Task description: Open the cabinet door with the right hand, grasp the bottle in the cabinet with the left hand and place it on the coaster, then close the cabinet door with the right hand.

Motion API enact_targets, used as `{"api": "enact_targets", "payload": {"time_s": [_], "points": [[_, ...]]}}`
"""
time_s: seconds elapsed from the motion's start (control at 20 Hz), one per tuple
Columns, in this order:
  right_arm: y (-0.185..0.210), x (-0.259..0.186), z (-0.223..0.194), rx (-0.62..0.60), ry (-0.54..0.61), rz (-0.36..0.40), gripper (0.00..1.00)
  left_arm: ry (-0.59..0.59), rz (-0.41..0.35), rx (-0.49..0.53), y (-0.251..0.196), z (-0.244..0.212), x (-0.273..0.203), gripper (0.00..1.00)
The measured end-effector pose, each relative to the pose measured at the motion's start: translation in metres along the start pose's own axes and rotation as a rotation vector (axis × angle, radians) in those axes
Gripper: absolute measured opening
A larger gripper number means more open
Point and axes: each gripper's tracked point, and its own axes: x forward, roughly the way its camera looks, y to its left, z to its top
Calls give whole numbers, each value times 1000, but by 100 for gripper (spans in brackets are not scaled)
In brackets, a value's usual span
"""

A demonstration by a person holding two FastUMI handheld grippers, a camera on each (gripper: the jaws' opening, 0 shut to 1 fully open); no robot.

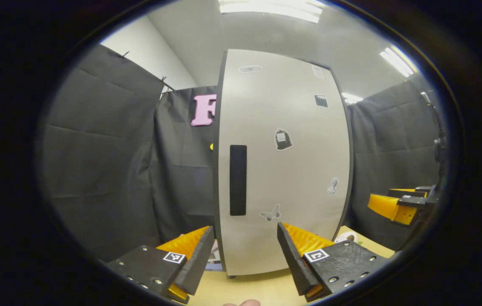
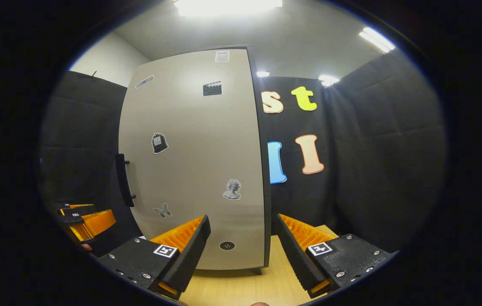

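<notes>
The cabinet (image 1: 283,170) stands on the table with its grey door shut, so the bottle inside is hidden. A black vertical handle (image 1: 238,179) runs down the door's left part. My left gripper (image 1: 245,229) is open in front of the door's lower edge, holding nothing. In the right gripper view the same door (image 2: 194,161) faces me, with the handle (image 2: 124,180) at its left edge. My right gripper (image 2: 242,219) is open and empty near the door's lower right corner. The right gripper (image 1: 387,199) also appears at the far right of the left gripper view.
The cabinet rests on a light wooden table (image 2: 241,284). A small pale round thing (image 1: 345,237) lies on the table right of the cabinet; what it is I cannot tell. Black cloth walls close in behind and on both sides. The left gripper (image 2: 90,214) hovers at the lower left.
</notes>
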Motion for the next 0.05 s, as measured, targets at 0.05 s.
{"api": "enact_targets", "payload": {"time_s": [0.05], "points": [[-1, 1, 2, -2, -2, 3, 95, 0, -4, 4, 0, 0, 0, 92]]}}
